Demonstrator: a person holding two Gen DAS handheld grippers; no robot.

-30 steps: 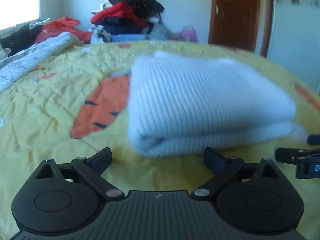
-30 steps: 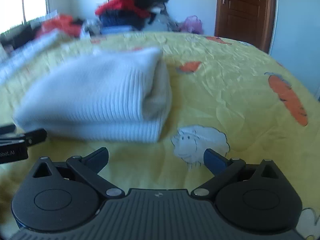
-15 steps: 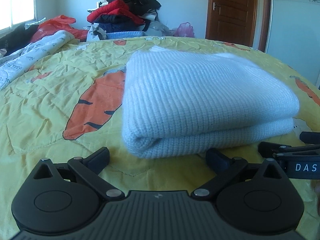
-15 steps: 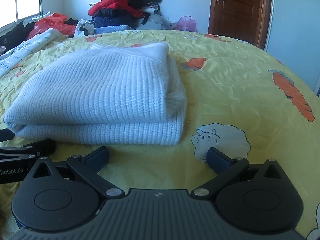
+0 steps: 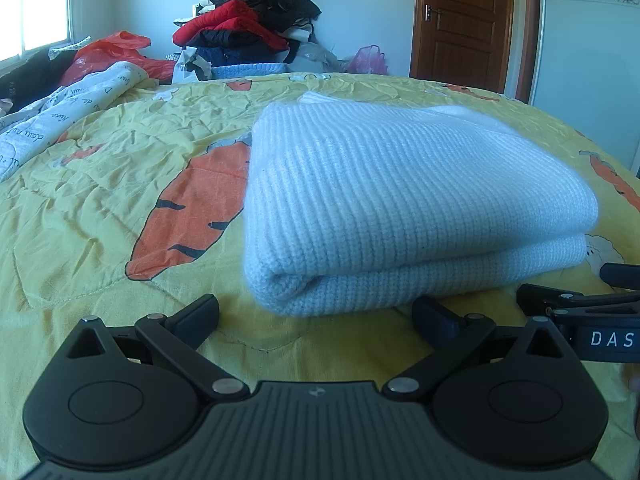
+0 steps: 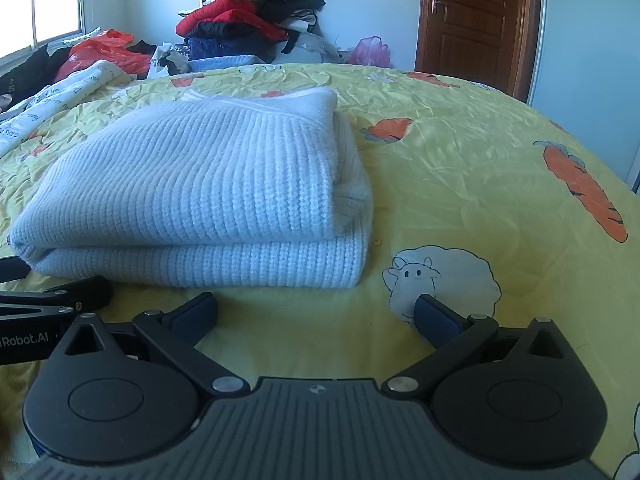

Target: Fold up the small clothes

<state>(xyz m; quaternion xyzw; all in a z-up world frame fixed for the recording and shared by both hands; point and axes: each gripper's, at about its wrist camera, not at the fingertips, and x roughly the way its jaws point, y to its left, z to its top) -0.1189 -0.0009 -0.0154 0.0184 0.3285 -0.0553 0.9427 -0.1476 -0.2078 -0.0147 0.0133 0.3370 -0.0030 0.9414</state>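
A white ribbed knit sweater lies folded in two thick layers on the yellow bedspread. My left gripper stands open just short of its near folded edge, holding nothing. In the right wrist view the same sweater fills the left half, and my right gripper is open in front of its near right corner, over a sheep print. Each gripper shows at the edge of the other's view: the right gripper and the left gripper.
A heap of red, black and dark clothes rises beyond the far edge of the bed. A printed white quilt and an orange bag lie at the left. A brown door stands at the back right.
Both grippers have drawn back slightly from the sweater and steadied; the blur is gone. The sweater lies still, and both grippers stay open.
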